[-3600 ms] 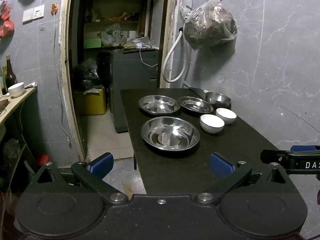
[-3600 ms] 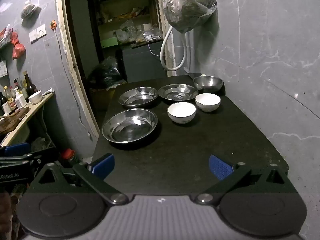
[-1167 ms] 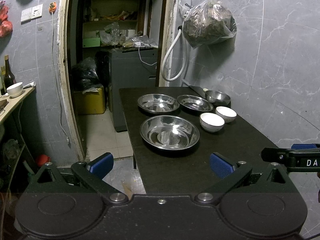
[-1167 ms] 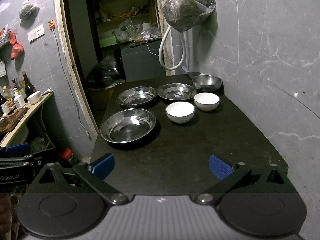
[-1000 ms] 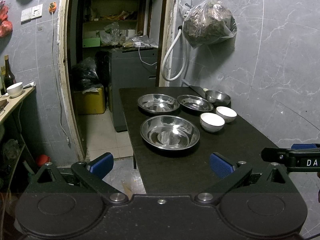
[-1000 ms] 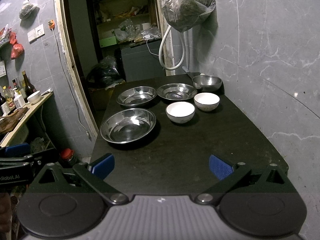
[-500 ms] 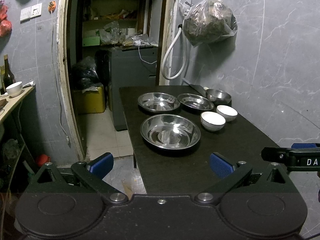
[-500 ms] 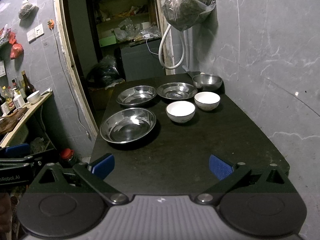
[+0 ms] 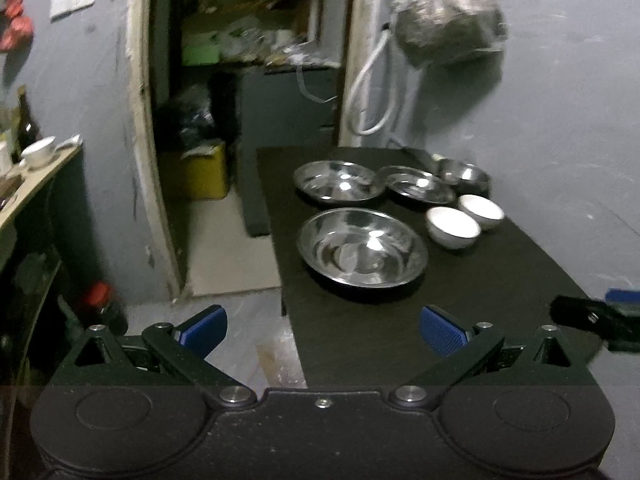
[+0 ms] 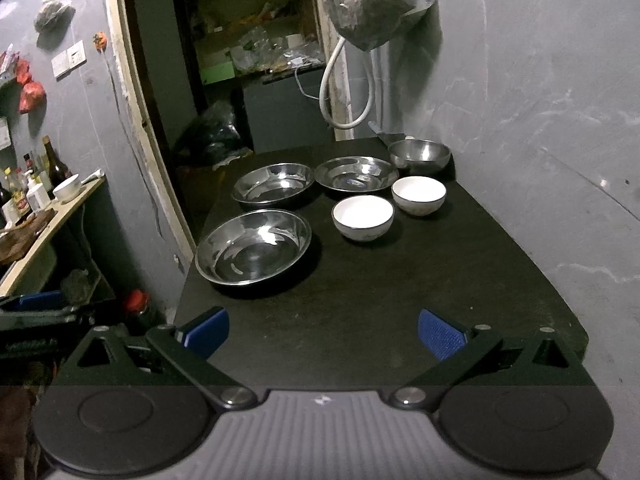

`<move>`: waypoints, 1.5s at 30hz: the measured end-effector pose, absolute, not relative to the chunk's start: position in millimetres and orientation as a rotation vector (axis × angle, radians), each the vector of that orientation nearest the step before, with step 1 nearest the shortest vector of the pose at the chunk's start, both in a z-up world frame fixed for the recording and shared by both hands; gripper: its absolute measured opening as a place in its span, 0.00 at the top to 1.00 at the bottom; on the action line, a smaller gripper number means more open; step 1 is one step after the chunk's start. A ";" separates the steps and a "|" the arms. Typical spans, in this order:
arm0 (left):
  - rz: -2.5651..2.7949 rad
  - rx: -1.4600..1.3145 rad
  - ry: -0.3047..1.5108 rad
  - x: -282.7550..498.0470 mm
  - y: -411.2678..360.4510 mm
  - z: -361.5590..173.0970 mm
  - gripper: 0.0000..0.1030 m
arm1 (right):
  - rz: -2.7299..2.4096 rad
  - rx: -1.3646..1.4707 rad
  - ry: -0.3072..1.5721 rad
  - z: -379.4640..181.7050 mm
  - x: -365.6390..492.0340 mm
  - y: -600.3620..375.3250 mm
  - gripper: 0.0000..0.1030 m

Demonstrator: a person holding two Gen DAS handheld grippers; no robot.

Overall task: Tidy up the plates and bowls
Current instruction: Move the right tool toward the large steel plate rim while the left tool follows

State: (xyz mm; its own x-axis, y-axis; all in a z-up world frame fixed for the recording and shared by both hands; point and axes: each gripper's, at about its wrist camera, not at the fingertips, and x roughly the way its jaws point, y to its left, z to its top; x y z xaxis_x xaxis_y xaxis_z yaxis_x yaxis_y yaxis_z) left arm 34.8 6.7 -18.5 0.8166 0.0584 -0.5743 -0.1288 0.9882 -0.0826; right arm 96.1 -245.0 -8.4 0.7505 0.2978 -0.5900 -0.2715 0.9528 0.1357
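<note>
On the black table [image 10: 400, 292] stand a large steel plate [image 10: 254, 251] [image 9: 362, 251] nearest me, two smaller steel plates [image 10: 274, 188] [image 10: 354, 178] behind it, a steel bowl [image 10: 420, 152] at the far right, and two white bowls [image 10: 363, 216] [image 10: 419, 194]. My left gripper [image 9: 322, 326] is open and empty over the table's near left corner. My right gripper [image 10: 324, 330] is open and empty above the near edge. Both are well short of the dishes.
A grey wall [image 10: 540, 120] runs along the table's right side, with a hanging bag [image 10: 372, 4] and a white hose [image 10: 348, 92]. A doorway [image 10: 248, 60] lies behind. A shelf [image 10: 48, 216] with bottles and a cup stands at left.
Both grippers have tilted down and moved slightly forward, so the table and dishes look closer. The dishes have not moved. Both grippers stay open.
</note>
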 end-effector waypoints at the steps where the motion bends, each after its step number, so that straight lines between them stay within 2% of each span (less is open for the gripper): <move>1: 0.123 -0.140 0.602 38.2 9.4 -18.3 0.01 | 0.317 0.035 0.653 -9.0 99.0 -245.1 0.00; 6: 0.192 -0.183 0.590 59.8 12.1 -16.4 0.01 | 0.346 0.028 0.661 -12.2 125.0 -250.4 0.00; 18: 0.257 -0.235 0.733 152.0 -9.2 -16.4 0.01 | 0.524 0.086 0.714 -26.1 227.5 -278.3 0.00; 25: 0.322 -0.228 0.701 184.6 -10.2 5.6 0.01 | 0.639 0.179 0.720 -35.1 276.3 -279.2 0.00; 31: 0.267 -0.297 0.756 228.9 14.4 6.2 0.01 | 0.712 0.206 0.724 -41.2 310.0 -252.5 0.00; 45: 0.126 -0.200 0.833 373.0 106.5 -30.6 0.01 | 0.592 0.205 0.813 -55.5 384.1 -167.2 0.00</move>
